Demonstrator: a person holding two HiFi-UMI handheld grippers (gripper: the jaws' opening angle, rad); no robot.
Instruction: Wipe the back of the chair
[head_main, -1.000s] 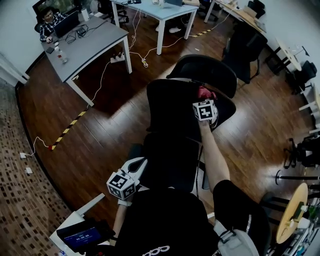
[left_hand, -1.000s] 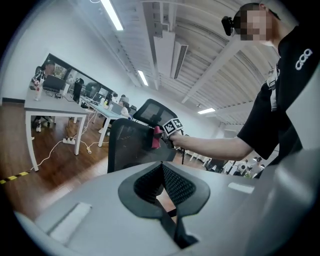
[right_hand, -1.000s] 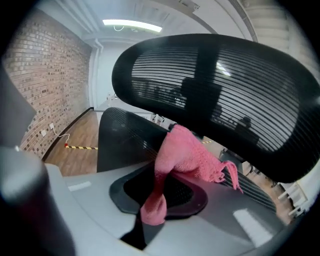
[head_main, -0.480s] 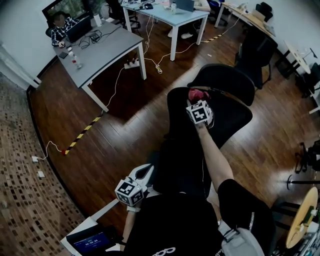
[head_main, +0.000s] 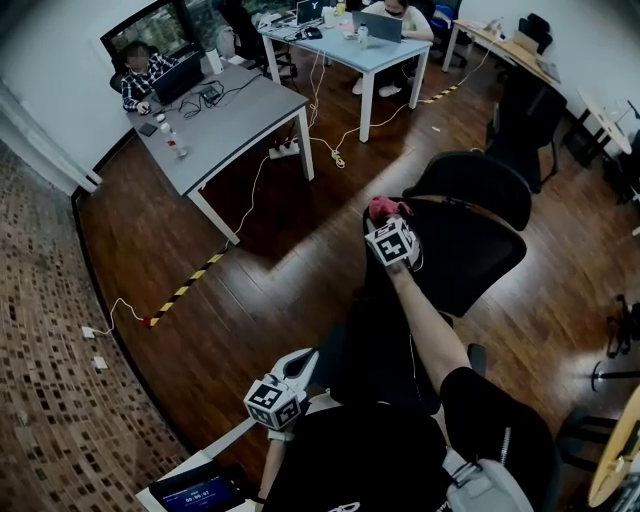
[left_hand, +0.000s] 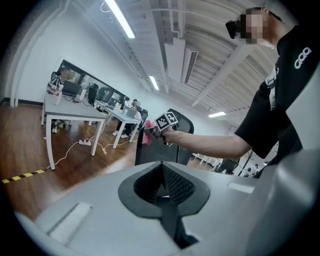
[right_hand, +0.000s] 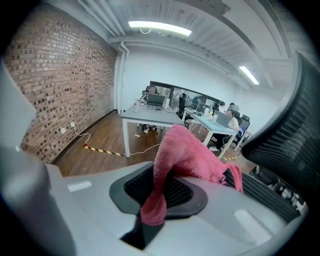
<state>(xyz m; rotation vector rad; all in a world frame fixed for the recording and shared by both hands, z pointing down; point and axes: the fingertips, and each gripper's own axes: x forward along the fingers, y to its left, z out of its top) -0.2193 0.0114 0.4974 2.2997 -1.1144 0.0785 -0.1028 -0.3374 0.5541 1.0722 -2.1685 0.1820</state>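
Note:
A black office chair stands in front of me, its back (head_main: 372, 335) seen from above and its seat (head_main: 470, 250) beyond. My right gripper (head_main: 388, 225) is shut on a pink cloth (head_main: 385, 208) held at the top edge of the chair back. In the right gripper view the pink cloth (right_hand: 186, 152) bulges out of the right gripper (right_hand: 165, 175), with the chair's black mesh (right_hand: 292, 132) close on the right. My left gripper (head_main: 303, 358) hangs low by my body, shut and empty. The left gripper (left_hand: 162, 167) looks toward the chair back (left_hand: 157, 150) and the cloth (left_hand: 146, 136).
A grey desk (head_main: 235, 110) and a light-blue desk (head_main: 345, 45) with seated people stand at the back, with cables (head_main: 270, 165) and yellow-black tape (head_main: 185, 285) on the wooden floor. Another black chair (head_main: 525, 105) is at far right. A screen (head_main: 195, 492) sits at bottom left.
The head view has swung, so the desks sit lower in the picture. My right gripper still holds the cloth at the chair back's top edge, a little further left. The left gripper stays low.

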